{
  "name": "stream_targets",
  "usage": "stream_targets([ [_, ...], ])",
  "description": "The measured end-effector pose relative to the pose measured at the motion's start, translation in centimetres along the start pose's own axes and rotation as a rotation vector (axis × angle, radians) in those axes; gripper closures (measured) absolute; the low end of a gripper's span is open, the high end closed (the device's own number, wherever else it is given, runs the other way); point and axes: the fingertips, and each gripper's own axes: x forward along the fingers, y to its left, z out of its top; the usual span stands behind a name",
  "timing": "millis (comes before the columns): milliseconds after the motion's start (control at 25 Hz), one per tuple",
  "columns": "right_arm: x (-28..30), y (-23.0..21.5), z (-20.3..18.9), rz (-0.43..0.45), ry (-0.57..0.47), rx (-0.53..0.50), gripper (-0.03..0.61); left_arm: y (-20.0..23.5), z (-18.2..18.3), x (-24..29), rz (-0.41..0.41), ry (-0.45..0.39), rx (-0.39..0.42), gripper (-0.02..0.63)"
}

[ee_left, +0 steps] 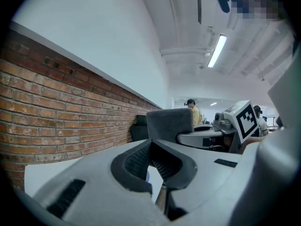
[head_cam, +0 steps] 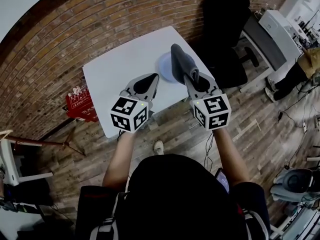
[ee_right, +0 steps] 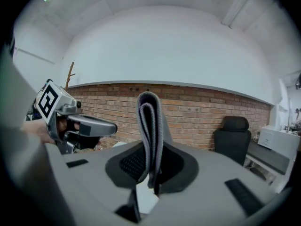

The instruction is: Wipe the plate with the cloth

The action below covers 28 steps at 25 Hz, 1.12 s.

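The white worktop [head_cam: 115,69] is carrying the pale plate [head_cam: 164,68] near its right edge. The folded grey cloth [head_cam: 181,60] is sticking up in front of the plate's right side, where the right claw [head_cam: 193,77] is grasping it. The left claw [head_cam: 153,78] is hovering just beside it, clenched on nothing.

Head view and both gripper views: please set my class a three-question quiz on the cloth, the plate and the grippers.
1. True or false: the left gripper holds the cloth.
2. The plate is: A resting on the white table; B held by the left gripper; C held by the right gripper.
3. Fill in: the right gripper is shut on the ____.

Key: 1 false; 2 A; 3 cloth.
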Motion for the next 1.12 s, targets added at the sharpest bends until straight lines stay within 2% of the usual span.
stream_targets([
  [720,-4.7,1.8,0.5,0.039,-0.070,0.019,0.526,-5.2,-0.6,-2.8,0.030,-0.020,0.032,0.595],
  [1120,-5.1,2.0,1.1,0.062,-0.090,0.019,0.526,-5.8,-0.3,-3.2,0.045,-0.024,0.044,0.595],
])
